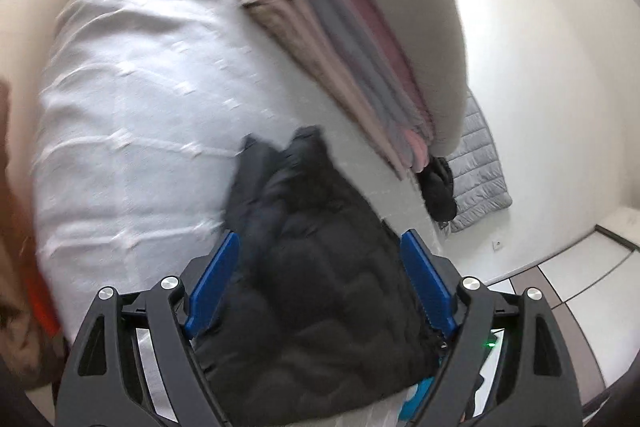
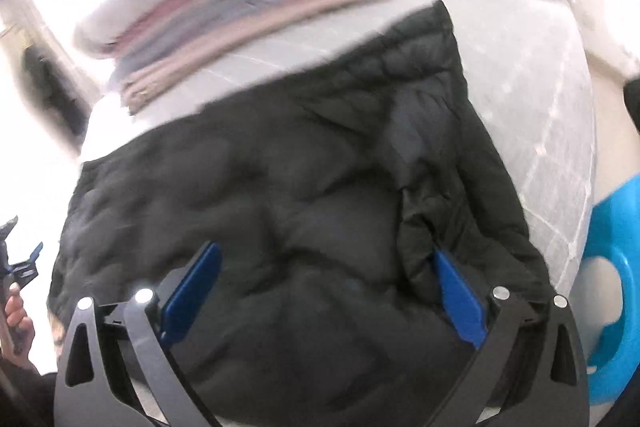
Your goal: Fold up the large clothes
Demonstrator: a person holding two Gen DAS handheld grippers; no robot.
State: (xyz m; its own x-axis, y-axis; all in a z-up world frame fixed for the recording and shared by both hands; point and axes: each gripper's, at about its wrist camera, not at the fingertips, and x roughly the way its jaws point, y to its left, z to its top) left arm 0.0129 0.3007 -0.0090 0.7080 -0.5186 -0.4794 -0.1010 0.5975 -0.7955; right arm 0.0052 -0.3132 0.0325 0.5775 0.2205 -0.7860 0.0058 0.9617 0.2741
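Two hand-held grippers hover over a black puffer jacket (image 2: 280,195) lying folded on the bed (image 1: 132,99). My left hand-held gripper (image 1: 320,259) and right hand-held gripper (image 2: 324,267) both stand wide open, gripping nothing. I judge one fold just finished; next I should tuck or stack it. Far behind sits a pile of folded clothes (image 1: 360,59). White walls, tiled floor (image 1: 592,279).

bed: white quilted bedspread (image 1: 132,115) under all | jacket: black quilted puffer jacket (image 1: 320,287) on bedspread at near edge | stack: tall pile of folded pink, grey and beige clothes (image 1: 360,59) on bedspread beyond jacket | stool: blue plastic stool (image 2: 616,307) beside bed, right of jacket
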